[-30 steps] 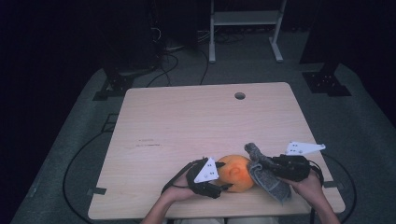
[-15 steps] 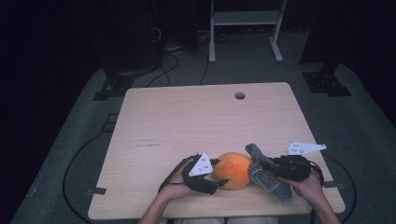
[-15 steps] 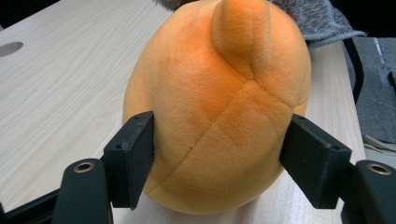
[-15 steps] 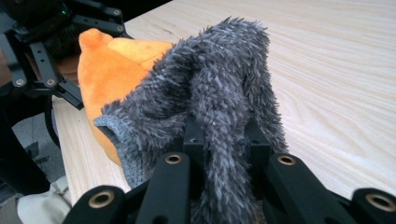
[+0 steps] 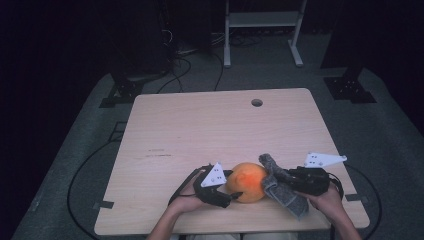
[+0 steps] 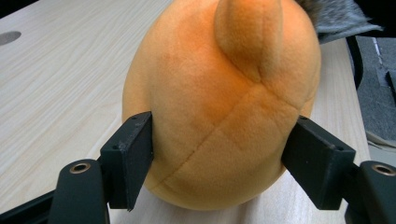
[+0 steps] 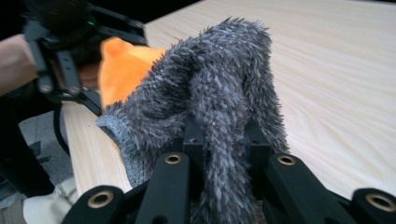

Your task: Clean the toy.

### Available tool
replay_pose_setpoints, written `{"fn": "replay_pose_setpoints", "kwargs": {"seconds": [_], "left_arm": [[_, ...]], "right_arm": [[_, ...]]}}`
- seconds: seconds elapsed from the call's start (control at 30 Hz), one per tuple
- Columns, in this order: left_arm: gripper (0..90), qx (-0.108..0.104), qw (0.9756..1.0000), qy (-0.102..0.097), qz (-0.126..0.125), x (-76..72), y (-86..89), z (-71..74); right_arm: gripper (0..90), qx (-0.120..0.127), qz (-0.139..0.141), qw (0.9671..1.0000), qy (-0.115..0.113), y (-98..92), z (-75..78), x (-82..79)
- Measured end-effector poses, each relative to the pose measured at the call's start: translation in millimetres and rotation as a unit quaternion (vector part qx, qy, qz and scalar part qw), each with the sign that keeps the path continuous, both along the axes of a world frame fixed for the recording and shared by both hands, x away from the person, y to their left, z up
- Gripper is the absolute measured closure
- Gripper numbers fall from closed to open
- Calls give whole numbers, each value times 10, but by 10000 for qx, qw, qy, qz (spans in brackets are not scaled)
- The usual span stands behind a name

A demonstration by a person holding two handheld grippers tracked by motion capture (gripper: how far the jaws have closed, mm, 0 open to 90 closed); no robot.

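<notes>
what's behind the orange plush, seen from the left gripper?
A grey fuzzy cloth peeks out past the orange plush at top right, over bare table. The plush hides the rest of it.

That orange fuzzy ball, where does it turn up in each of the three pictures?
High view: orange plush ball, near table edge, between the grippers.
Left gripper view: centre, between the black jaws.
Right gripper view: upper left, behind the grey fuzzy cloth.
Shared landmark: the cloth.

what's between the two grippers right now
An orange plush toy sits on the table between the left gripper and the right gripper, which grips a grey fuzzy cloth; the high view shows it.
</notes>
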State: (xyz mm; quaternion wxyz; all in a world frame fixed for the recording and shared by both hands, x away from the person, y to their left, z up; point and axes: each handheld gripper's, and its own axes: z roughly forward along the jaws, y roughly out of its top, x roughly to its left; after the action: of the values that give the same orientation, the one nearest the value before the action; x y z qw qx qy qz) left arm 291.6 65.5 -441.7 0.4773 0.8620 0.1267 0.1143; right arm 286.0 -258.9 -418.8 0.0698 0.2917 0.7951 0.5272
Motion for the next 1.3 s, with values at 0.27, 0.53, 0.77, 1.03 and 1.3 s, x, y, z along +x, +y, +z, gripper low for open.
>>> {"fn": "replay_pose_setpoints", "kwargs": {"seconds": [0.27, 0.53, 0.77, 1.03, 1.3], "left_arm": [[274, -55, 10000, 35, 26, 14, -7, -9], [289, -253, 9994, 193, 132, 53, 2, -19], [291, -410, 9985, 263, 236, 86, 2, -35], [301, -663, 9949, 536, 547, 141, -5, -21], [314, -806, 9930, 475, 727, 104, -93, -43]], "right_arm": [[757, -118, -192, 9997, 87, -69, -63, 21], [757, -90, -179, 9997, -118, 11, -62, 16], [758, -46, -255, 9990, -360, 9, 44, -50], [759, -372, -499, 9978, -221, -4, -72, 5], [757, -204, -54, 9972, -722, 256, 139, -119]]}}
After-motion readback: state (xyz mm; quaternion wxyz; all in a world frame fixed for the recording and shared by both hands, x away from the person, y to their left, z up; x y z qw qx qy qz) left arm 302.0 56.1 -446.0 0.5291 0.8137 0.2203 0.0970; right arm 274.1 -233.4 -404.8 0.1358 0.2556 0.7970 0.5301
